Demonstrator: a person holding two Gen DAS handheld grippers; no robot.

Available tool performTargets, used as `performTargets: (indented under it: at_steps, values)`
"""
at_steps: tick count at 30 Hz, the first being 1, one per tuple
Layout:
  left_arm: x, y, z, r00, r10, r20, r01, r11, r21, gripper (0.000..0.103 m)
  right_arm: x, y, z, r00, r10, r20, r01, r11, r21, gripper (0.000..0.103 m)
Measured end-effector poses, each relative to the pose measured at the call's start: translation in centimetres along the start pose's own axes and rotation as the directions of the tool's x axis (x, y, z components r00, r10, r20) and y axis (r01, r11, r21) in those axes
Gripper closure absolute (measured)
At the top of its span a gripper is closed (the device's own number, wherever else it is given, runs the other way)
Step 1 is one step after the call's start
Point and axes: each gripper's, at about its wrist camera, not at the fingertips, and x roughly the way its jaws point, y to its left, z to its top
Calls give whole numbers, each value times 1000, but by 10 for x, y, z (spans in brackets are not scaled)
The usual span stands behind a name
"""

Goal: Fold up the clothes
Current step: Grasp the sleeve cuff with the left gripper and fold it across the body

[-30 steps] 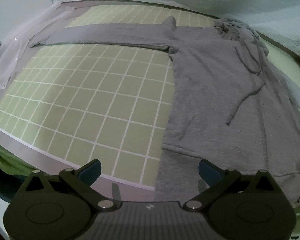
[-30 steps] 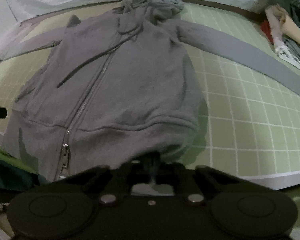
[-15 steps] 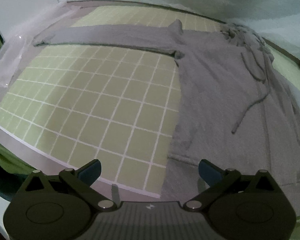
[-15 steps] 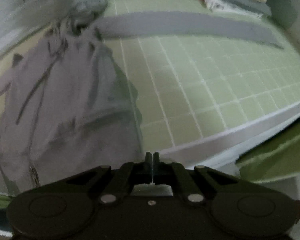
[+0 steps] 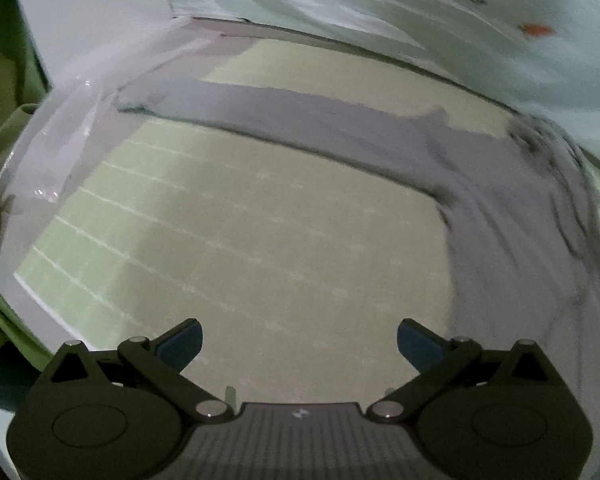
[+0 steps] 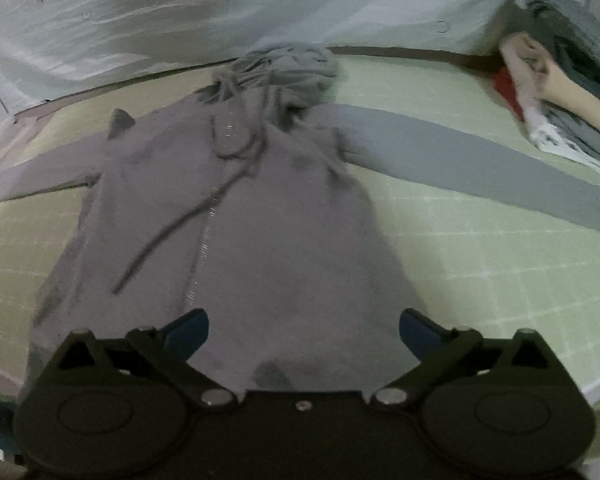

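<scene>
A grey zip-up hoodie (image 6: 236, 216) lies flat, front up, on a green gridded mat (image 6: 480, 264), both sleeves spread sideways and the hood bunched at the far end. My right gripper (image 6: 304, 330) is open above the hoodie's hem with nothing between its fingers. In the left wrist view the hoodie's body (image 5: 540, 264) fills the right side and one sleeve (image 5: 284, 120) stretches left across the far part of the mat (image 5: 260, 240). My left gripper (image 5: 298, 342) is open over bare mat, left of the hoodie's body.
A stack of folded clothes (image 6: 560, 92) sits at the mat's far right corner. A pale sheet with small prints (image 6: 180, 12) borders the far edge. Clear plastic (image 5: 60, 148) and green cloth (image 5: 4, 120) lie along the left edge.
My right gripper has opened and let go of the hoodie's hem, and its view swung back over the garment. My left gripper moved forward and left over the mat, still open.
</scene>
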Motion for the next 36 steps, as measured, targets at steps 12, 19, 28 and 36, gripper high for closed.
performTargets:
  at_steps: [12, 19, 28, 36]
  values:
    - [97, 111, 145, 998, 38, 40, -32, 990, -135, 1, 71, 87, 73, 994, -42, -98, 53, 993, 108, 0]
    - [157, 171, 217, 995, 91, 50, -78, 972, -223, 1, 96, 99, 111, 987, -72, -146, 115, 942, 315, 0]
    - [199, 198, 251, 993, 107, 53, -88, 956, -279, 17, 107, 110, 127, 973, -136, -184, 195, 916, 350, 0]
    - [214, 196, 256, 990, 129, 58, -108, 954, -279, 45, 116, 128, 136, 965, -169, -202, 215, 949, 232, 0]
